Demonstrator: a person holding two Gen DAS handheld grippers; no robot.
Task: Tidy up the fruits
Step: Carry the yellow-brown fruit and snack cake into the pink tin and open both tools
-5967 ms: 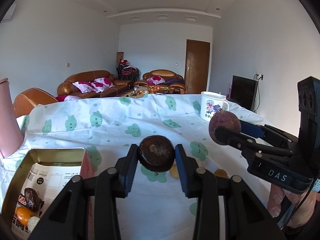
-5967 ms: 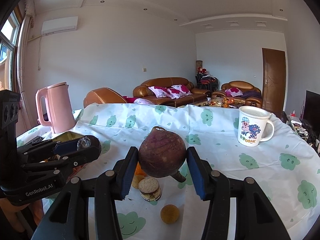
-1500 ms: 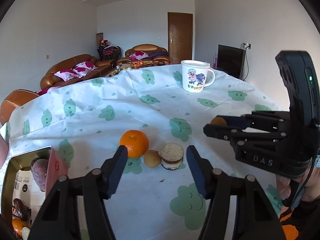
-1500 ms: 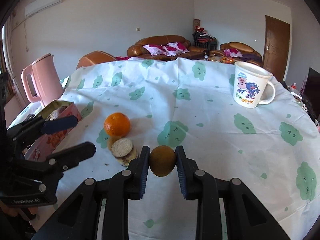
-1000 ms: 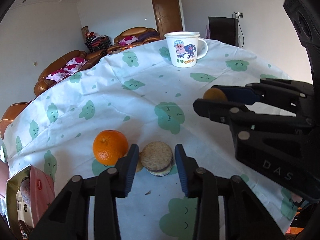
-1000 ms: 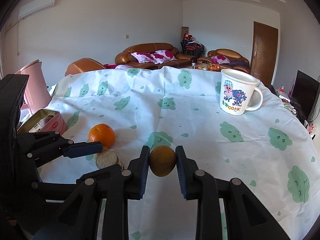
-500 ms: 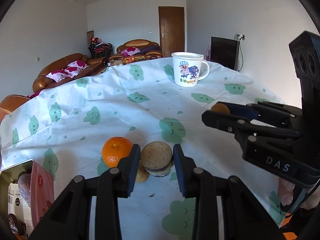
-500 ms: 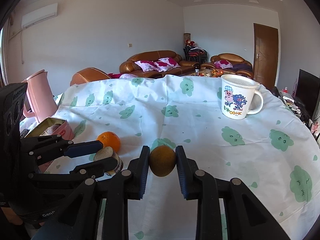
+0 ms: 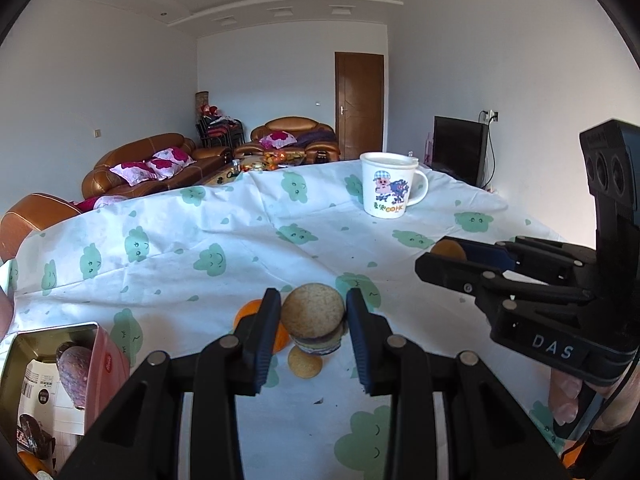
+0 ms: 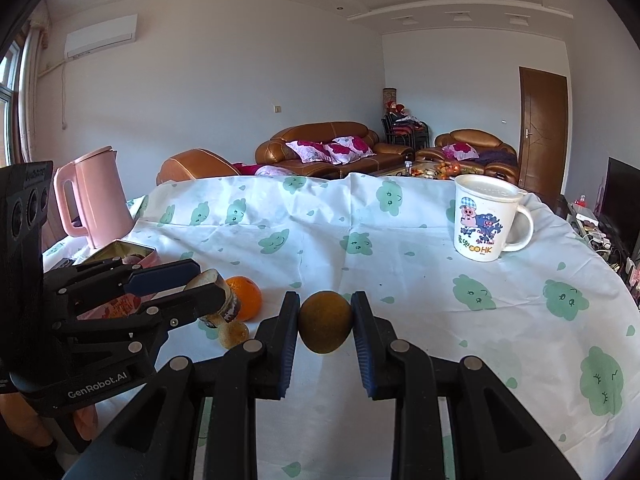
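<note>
My left gripper (image 9: 313,320) is shut on a halved brown fruit (image 9: 314,318) with a pale cut face and holds it above the table. Below it lie an orange (image 9: 246,312) and a small tan fruit (image 9: 305,361). My right gripper (image 10: 325,322) is shut on a round olive-brown fruit (image 10: 325,322), lifted off the table; it shows at the right in the left wrist view (image 9: 450,249). An open pink tin (image 9: 52,376) at the lower left holds a purple fruit (image 9: 72,372) and other items. The left gripper also shows in the right wrist view (image 10: 200,286).
A white cartoon mug (image 10: 486,220) stands at the far right of the table. A pink kettle (image 10: 94,196) stands at the far left behind the tin (image 10: 128,254). The white cloth with green prints (image 10: 360,240) covers the table. Sofas stand beyond.
My left gripper closed on the halved brown fruit and lifted it off the table. My right gripper keeps holding the olive-brown fruit, raised a little.
</note>
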